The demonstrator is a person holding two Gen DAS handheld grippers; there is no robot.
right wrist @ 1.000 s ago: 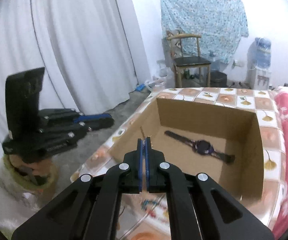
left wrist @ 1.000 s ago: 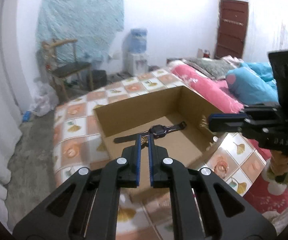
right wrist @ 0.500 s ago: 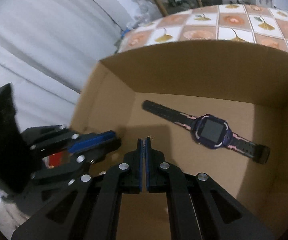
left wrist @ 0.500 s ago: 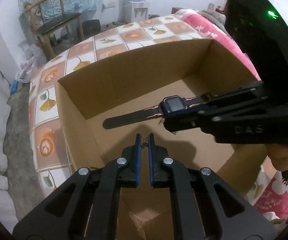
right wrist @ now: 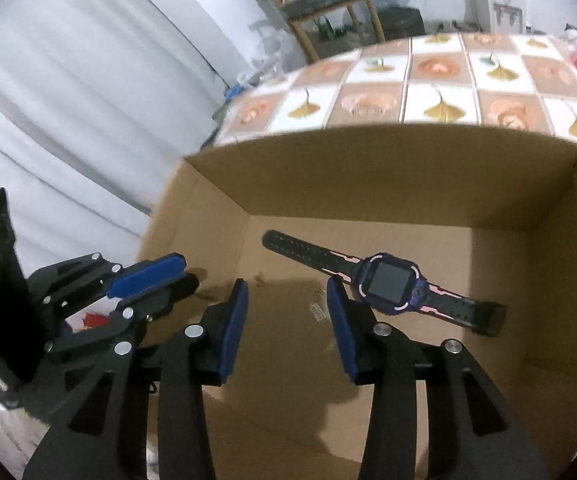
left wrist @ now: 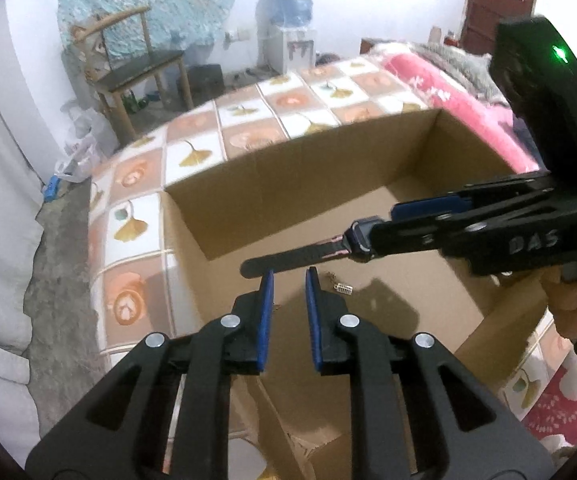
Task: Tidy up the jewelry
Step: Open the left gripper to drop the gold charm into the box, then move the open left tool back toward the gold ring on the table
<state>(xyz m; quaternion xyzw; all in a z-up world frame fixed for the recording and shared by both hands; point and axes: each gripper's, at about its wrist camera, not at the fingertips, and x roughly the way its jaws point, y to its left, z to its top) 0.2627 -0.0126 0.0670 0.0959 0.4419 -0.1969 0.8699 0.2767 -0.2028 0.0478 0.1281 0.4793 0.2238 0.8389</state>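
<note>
Both grippers, left and right, are just opening, empty, over the box; the tiny earring risks getting lost.

A table covered in a tiled cloth patterned with leaves and flowers carries an open cardboard box.
</note>
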